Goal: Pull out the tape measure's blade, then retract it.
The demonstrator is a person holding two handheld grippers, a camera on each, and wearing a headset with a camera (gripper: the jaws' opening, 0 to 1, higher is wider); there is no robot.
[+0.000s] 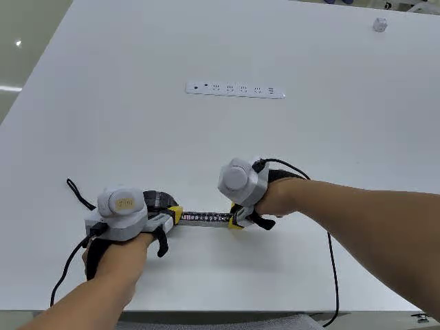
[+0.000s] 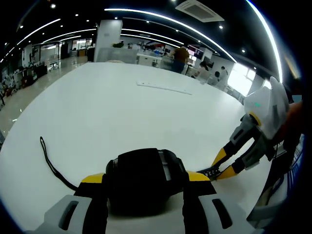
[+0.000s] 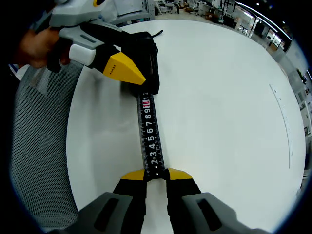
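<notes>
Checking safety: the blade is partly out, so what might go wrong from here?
The right tongs pinch only the blade near its end; if they slip, it could snap back into the case. The left tongs hold that rounded case by its sides, so a harder pull might twist it loose.

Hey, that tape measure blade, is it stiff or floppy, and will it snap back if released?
The blade spans straight between the case and the right gripper, so it is probably fairly stiff over this short length. Thin and narrow, it likely bends if pushed sideways. Released, it may spring back toward the case.
</notes>
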